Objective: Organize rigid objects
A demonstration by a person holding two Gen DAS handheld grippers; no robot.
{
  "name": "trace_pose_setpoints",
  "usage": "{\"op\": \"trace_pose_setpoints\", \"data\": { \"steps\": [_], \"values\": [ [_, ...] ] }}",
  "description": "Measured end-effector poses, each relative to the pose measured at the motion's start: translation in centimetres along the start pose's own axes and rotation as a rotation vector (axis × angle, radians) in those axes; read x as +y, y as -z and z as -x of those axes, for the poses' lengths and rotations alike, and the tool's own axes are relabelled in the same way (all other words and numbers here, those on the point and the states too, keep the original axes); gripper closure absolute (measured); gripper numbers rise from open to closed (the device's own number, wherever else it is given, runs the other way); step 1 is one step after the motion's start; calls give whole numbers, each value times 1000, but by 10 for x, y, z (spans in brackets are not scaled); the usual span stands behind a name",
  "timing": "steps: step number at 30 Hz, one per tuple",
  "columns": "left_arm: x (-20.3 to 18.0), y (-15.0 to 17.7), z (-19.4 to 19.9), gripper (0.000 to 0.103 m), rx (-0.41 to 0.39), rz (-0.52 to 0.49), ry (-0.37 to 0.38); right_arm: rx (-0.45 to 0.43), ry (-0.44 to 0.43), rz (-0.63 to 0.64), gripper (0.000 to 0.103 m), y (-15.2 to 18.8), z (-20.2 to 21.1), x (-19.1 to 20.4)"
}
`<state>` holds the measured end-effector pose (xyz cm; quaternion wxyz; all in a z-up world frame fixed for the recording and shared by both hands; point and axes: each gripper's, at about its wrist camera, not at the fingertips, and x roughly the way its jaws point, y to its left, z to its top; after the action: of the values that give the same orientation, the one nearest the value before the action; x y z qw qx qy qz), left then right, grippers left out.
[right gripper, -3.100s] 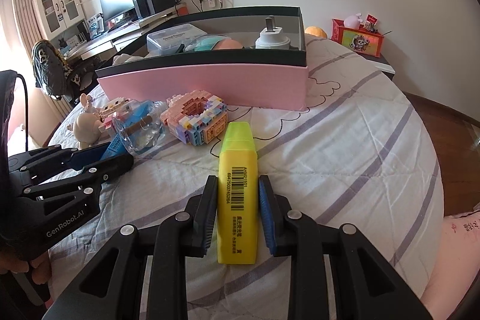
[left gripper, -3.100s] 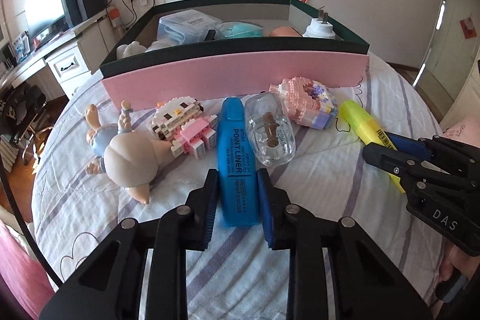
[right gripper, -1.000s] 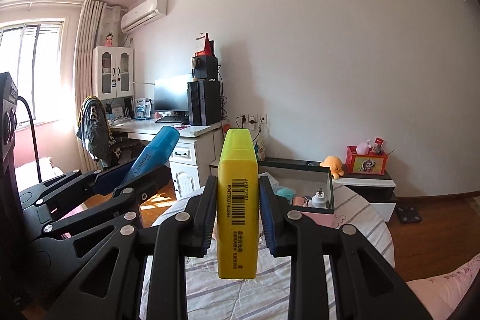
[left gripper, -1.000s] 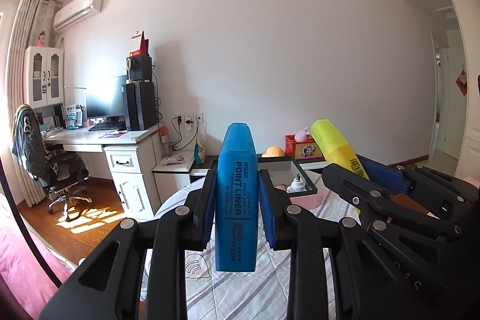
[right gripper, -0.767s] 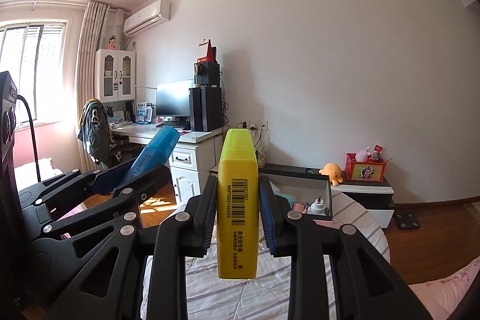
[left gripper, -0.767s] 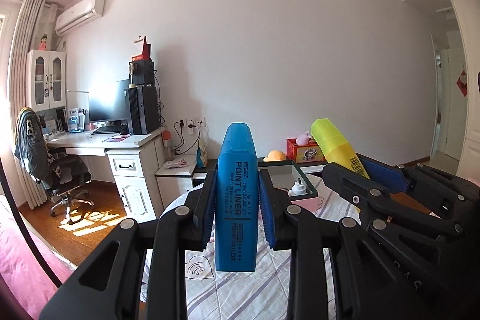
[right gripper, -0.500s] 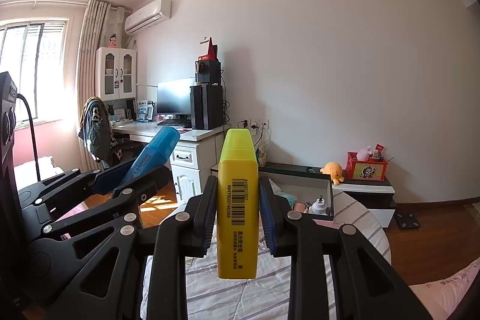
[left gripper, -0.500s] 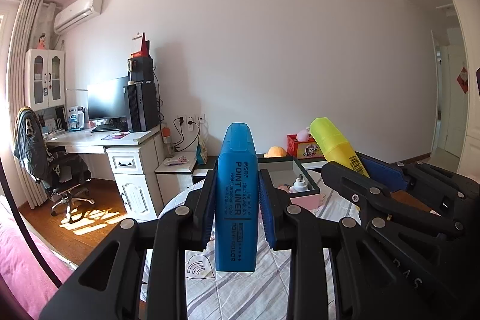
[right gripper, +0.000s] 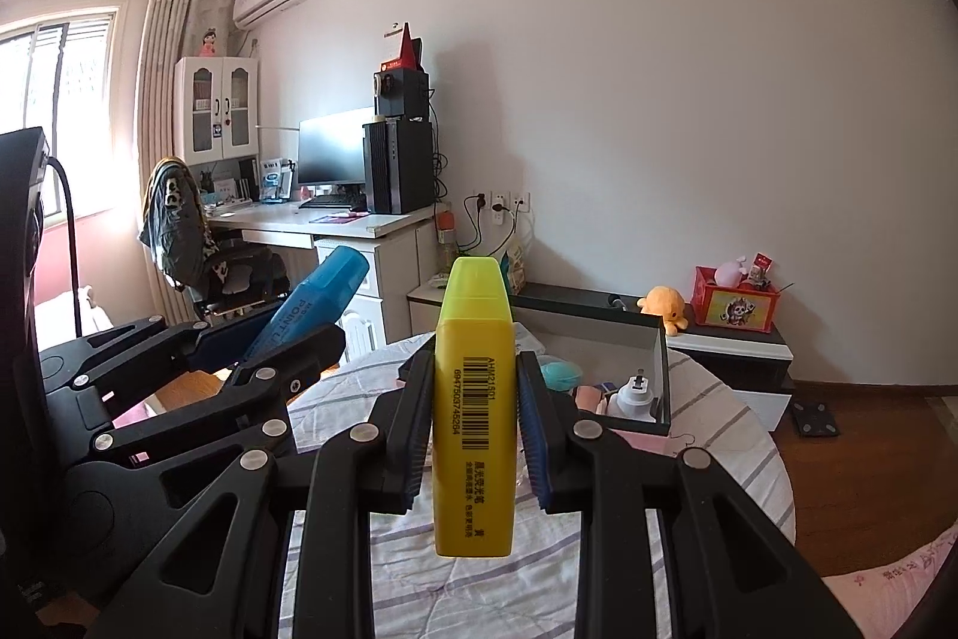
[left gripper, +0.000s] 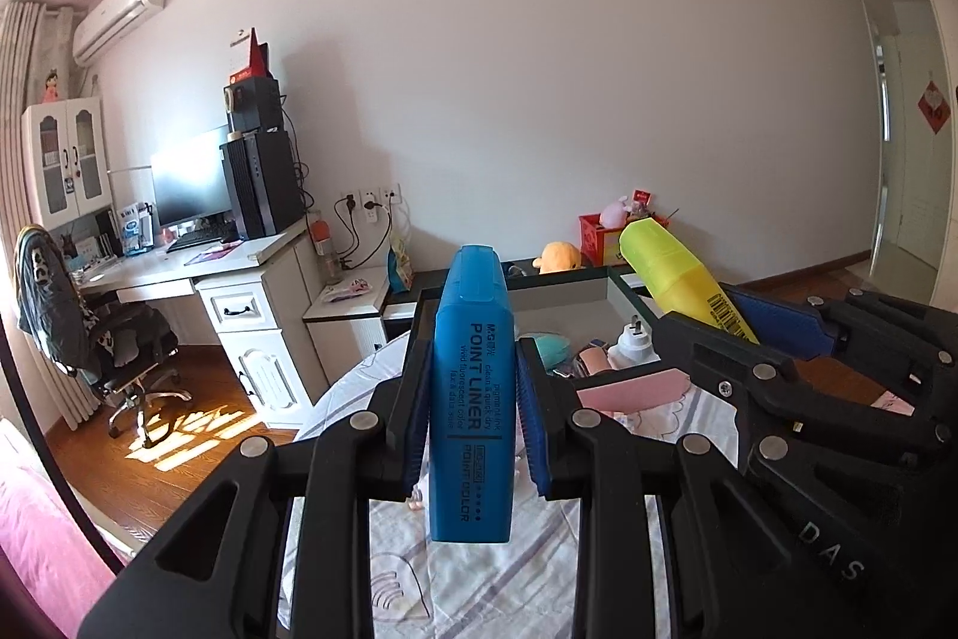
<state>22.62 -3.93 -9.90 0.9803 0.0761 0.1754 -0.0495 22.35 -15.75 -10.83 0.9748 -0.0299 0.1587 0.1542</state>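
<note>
Left claw point(left gripper: 473, 417) clamps the blue highlighter point(left gripper: 473, 393) mid-barrel; right claw point(right gripper: 473, 417) clamps the yellow highlighter point(right gripper: 473, 423) the same way. Both are held in the air, near side of the open box point(right gripper: 599, 324) on the bed point(right gripper: 736, 447). Likely light, stiff, smooth plastic; flat sides suit the pads. Box contents are partly hidden; the bed in front of the box is blocked by the claws.
</note>
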Motion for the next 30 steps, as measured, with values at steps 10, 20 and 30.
{"op": "trace_pose_setpoints", "data": {
  "steps": [10,20,30],
  "values": [
    [13,-23,-161,76,179,23,25,132,14,-5,75,-13,-128,-48],
    [19,4,-269,76,376,30,27,327,38,-73,75,21,-228,-91],
    [24,5,-252,19,323,51,-20,321,62,-132,44,24,-221,-96]
  ]
}}
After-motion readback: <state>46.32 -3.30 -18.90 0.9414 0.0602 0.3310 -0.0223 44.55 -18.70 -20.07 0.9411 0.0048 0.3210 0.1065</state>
